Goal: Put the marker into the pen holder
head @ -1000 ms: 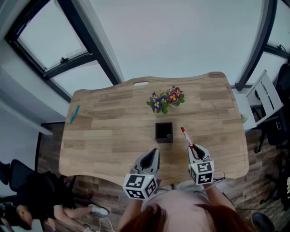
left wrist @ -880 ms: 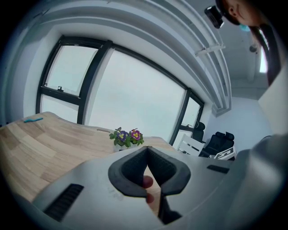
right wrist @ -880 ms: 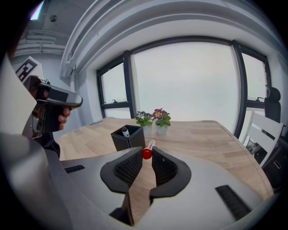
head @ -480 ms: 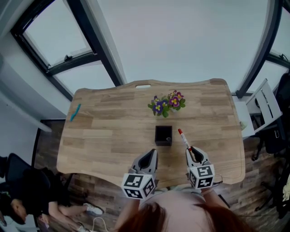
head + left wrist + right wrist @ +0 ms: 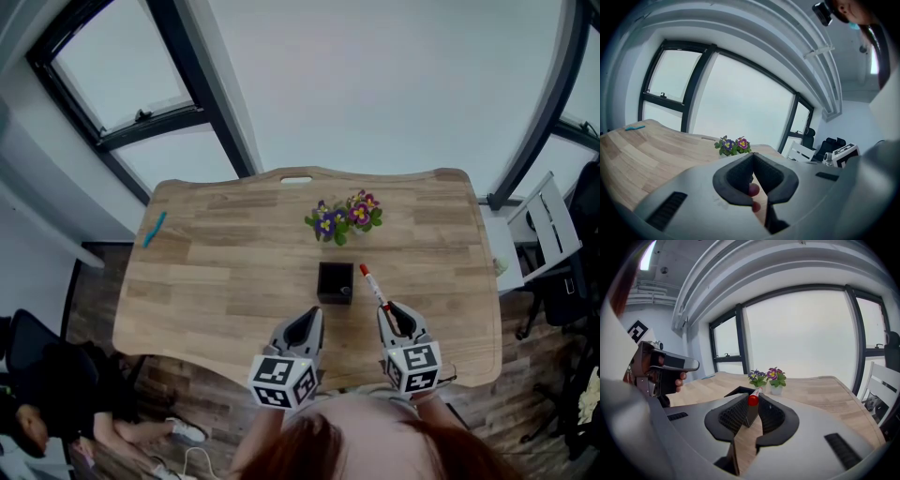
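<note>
Wood table under big windows, seen from above. On it: 1 black pen holder near the middle, 1 small pot of purple flowers just beyond it, 1 teal pen far off at the left back corner. 1 marker, white w/ red cap, not on the table and not in the holder: it's pinched in the right gripper.

2 grippers, both low at the near table edge, side by side, pointing fwd toward the holder. Right gripper's fingers clamp the marker's back part; the marker sticks out ahead and slightly left, red cap end just beside the holder's right rim. Can't tell if it touches the rim.

Left gripper sits just near-left of the holder, apart from it. Its fingers meet at the tips w/ nothing gripped. In the right gripper view a hand holds the left gripper's handle
</note>
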`<move>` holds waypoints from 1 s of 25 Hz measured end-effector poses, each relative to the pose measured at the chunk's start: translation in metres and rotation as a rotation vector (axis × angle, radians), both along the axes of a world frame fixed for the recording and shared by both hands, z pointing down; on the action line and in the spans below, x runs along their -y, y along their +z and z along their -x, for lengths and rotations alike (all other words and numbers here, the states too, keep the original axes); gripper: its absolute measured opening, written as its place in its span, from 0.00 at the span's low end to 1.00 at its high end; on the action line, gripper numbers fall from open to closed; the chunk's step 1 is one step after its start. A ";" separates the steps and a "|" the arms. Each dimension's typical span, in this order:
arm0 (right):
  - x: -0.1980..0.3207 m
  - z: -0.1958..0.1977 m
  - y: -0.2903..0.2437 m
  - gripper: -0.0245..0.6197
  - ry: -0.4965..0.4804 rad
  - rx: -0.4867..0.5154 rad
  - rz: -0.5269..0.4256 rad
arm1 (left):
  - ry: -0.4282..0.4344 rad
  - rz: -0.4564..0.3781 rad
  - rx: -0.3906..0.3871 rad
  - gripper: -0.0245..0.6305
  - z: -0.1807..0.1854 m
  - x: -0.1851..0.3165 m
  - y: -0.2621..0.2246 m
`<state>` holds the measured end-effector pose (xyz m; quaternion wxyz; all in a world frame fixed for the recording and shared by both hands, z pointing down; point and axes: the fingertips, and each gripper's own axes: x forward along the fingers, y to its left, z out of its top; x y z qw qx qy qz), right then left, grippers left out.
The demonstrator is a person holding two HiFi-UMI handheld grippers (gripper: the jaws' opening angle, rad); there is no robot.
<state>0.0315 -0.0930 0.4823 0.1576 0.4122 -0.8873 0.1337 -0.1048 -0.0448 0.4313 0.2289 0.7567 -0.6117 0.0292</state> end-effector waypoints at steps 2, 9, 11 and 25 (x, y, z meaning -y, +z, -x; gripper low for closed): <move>0.000 0.002 -0.002 0.13 -0.012 0.006 -0.004 | -0.002 -0.001 0.001 0.04 0.000 0.002 -0.001; -0.002 0.013 -0.005 0.13 -0.061 0.026 -0.008 | -0.013 -0.001 0.002 0.04 0.003 0.003 -0.001; -0.002 0.015 -0.005 0.13 -0.071 0.028 -0.006 | -0.018 0.000 0.001 0.04 0.004 0.002 -0.001; 0.006 0.027 0.000 0.13 -0.093 0.074 0.028 | -0.071 0.009 -0.003 0.04 0.020 -0.007 0.002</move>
